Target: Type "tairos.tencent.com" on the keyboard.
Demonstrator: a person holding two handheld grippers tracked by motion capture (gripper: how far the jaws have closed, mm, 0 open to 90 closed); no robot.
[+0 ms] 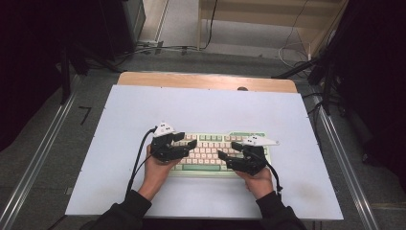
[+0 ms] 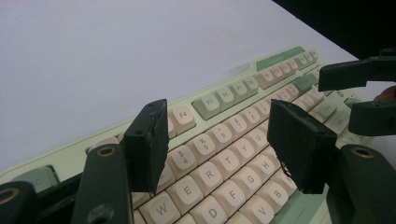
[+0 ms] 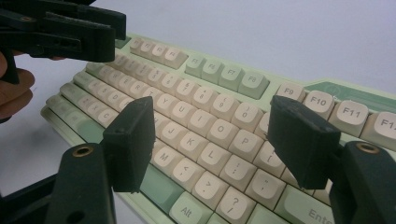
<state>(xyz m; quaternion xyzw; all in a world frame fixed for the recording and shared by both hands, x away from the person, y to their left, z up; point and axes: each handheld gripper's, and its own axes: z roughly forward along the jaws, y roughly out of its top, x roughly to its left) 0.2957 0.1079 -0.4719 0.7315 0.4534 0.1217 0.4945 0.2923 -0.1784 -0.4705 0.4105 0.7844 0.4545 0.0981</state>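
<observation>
The left gripper [image 2: 217, 147] has its jaws spread apart with nothing between them, poised over the keyboard [image 2: 233, 135] around the R and T keys. The right gripper [image 3: 210, 140] is likewise released, above the K, L and P keys. In the high view the keyboard lies at centre on the white table [image 1: 119, 115], the grippers over its two ends.
</observation>
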